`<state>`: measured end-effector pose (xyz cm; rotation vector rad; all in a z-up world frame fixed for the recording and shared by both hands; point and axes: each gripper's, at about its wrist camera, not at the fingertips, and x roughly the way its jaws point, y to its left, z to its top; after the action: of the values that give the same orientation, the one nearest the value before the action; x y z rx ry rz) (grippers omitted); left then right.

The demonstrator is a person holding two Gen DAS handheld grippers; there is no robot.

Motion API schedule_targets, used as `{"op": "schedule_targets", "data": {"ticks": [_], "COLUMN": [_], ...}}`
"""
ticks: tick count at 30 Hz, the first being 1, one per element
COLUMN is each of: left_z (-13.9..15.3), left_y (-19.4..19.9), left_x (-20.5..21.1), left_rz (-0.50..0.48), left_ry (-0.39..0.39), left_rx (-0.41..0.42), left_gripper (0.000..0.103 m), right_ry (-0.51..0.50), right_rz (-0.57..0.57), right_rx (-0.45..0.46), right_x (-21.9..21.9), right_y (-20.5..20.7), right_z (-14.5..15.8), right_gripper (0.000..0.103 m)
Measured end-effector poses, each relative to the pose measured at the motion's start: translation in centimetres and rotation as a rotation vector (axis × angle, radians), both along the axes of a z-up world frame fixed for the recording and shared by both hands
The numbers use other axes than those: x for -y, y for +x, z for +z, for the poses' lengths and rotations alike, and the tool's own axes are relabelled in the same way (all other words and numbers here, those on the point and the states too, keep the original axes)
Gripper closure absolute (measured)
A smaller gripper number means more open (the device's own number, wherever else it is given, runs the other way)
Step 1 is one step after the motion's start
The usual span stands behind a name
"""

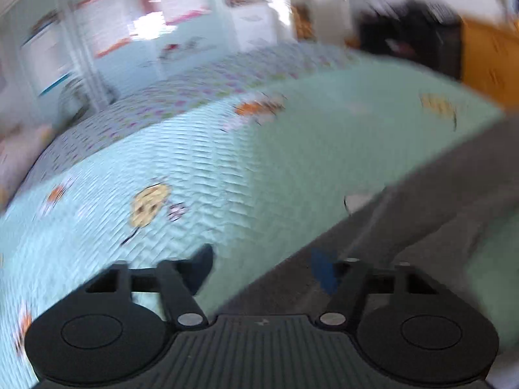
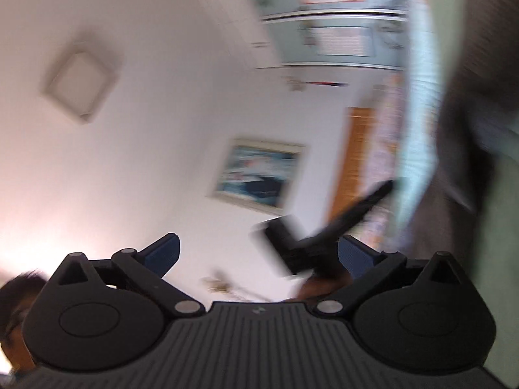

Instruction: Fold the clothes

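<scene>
Blurred view. The left gripper [image 1: 262, 267], fingers spread wide and holding nothing, hovers over a grey garment [image 1: 431, 201] lying on a mint bedspread [image 1: 201, 162] (cookie-patterned). The right gripper [image 2: 258, 253], also wide apart, points toward the ceiling [image 2: 146, 64].

Both views motion-blurred. Left tongs [image 1: 262, 267] jaws spread wide, nothing between the blue pads [image 1: 322, 270]; wrist pitched forward and down. Right tongs [image 2: 258, 254] jaws also wide apart, empty, blue pads [image 2: 162, 254] visible; wrist tipped up and rolled sideways. From the right wrist view, the left tongs [image 2: 327, 227] show ahead as a dark blur, held in a hand [image 2: 319, 287]. Person's head [image 2: 18, 304] at lower left edge.
</scene>
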<state>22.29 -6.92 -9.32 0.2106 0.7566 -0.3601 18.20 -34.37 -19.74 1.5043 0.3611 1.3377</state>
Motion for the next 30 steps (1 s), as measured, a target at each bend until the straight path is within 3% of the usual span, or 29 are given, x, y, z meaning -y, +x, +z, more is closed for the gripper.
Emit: {"op": "schedule_targets", "data": {"ticks": [5,7,9,13,15,18,19,22,25,30], "left_z": [-2.1,-3.1,-4.1,-5.5,-5.7,-5.9,-5.8,-5.3,-5.2,-5.6], "left_y": [4.1,4.0,4.1,5.6,7.1,8.6,8.5,7.5,5.4,1.5], "left_x": [2.6,2.7,2.8,2.3,1.6,0.9,1.0,2.1,4.0,7.1], "left_rz": [-0.135,-0.171,-0.201,-0.222,-0.221,-0.252,-0.274,-0.350,-0.354,-0.279], "left_ry": [0.184,0.174,0.180,0.194,0.147,0.068,0.066,0.072,0.194,0.401], "left_rx": [-0.030,-0.047,-0.045,-0.047,-0.116,-0.205,-0.208,-0.214,-0.136,0.056], "left_gripper": [0.049,0.046,0.037,0.008,0.006,0.019,0.029,0.082,0.093,0.096], "right_ry": [-0.005,-0.027,-0.059,-0.105,-0.103,-0.099,-0.100,-0.124,-0.142,-0.156], "right_rz": [0.011,0.028,0.040,0.045,0.036,0.021,0.016,0.005,-0.002,-0.032], "right_rx": [0.021,0.031,0.032,0.018,0.013,-0.005,-0.014,-0.041,-0.046,-0.014], "right_x": [0.5,0.3,0.2,0.3,0.6,1.0,1.0,1.0,0.9,1.1], "right_y": [0.7,0.9,0.7,-0.1,-0.3,-0.5,-0.5,-0.5,-0.6,-1.0], "right_z": [0.6,1.1,1.7,1.6,1.5,0.9,0.8,0.3,0.4,1.0], "right_gripper": [0.000,0.000,0.000,0.000,0.000,0.000,0.000,0.000,0.000,0.000]}}
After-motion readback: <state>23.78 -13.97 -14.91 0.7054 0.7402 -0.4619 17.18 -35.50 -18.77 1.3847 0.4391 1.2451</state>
